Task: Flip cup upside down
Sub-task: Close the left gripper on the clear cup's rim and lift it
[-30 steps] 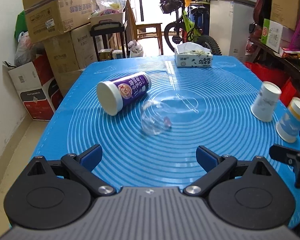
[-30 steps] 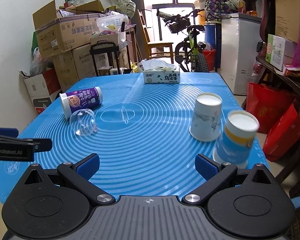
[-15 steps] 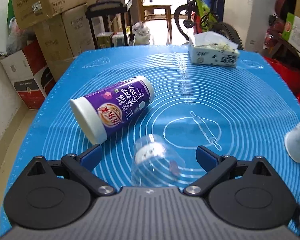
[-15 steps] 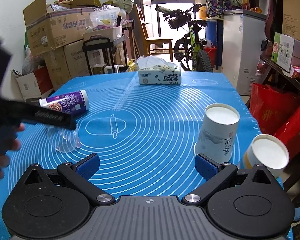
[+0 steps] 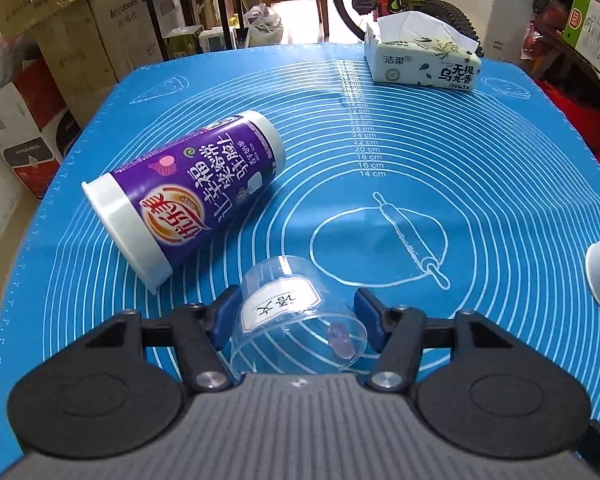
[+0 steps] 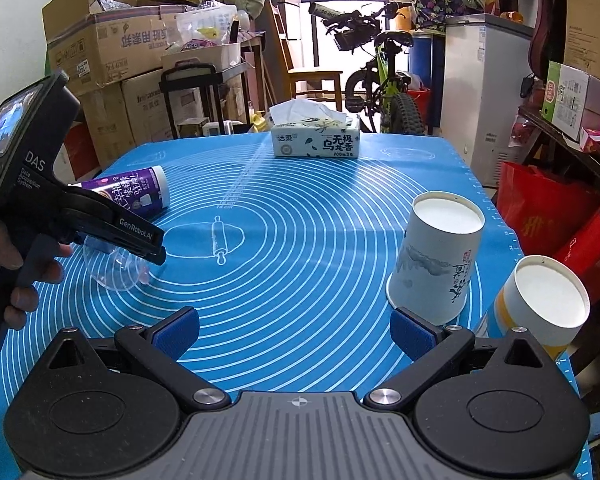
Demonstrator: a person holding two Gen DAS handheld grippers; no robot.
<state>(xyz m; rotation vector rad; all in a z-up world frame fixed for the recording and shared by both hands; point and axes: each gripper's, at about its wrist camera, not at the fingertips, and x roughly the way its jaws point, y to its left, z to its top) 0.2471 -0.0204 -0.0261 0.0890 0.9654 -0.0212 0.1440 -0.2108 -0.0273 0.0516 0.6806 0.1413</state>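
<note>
- Two blue pads of the left gripper (image 5: 296,322) bracket the clear plastic cup (image 5: 296,316) low in the left wrist frame; the jaws stand partly closed, with the left pad at or very near the wall and the right pad just beside the rim. Firm clamping cannot be confirmed.
- Clear plastic cup lies on its side on the blue mat (image 5: 480,200), mouth toward the camera, a white label facing up.
- Step in hand, as judged: closing on the cup prior to lifting. Next move calls for a gentle squeeze, since the thin wall will likely flex, then a lift and rotation to set the mouth down.
- Purple cup (image 5: 188,196) lies on its side just beyond, upper left of the clear one; clearance there is a risk during the turn.
- Right gripper (image 6: 294,336) hangs spread wide and empty, bottom of its frame.
- Two paper cups (image 6: 436,256) stand inverted at right.
</note>
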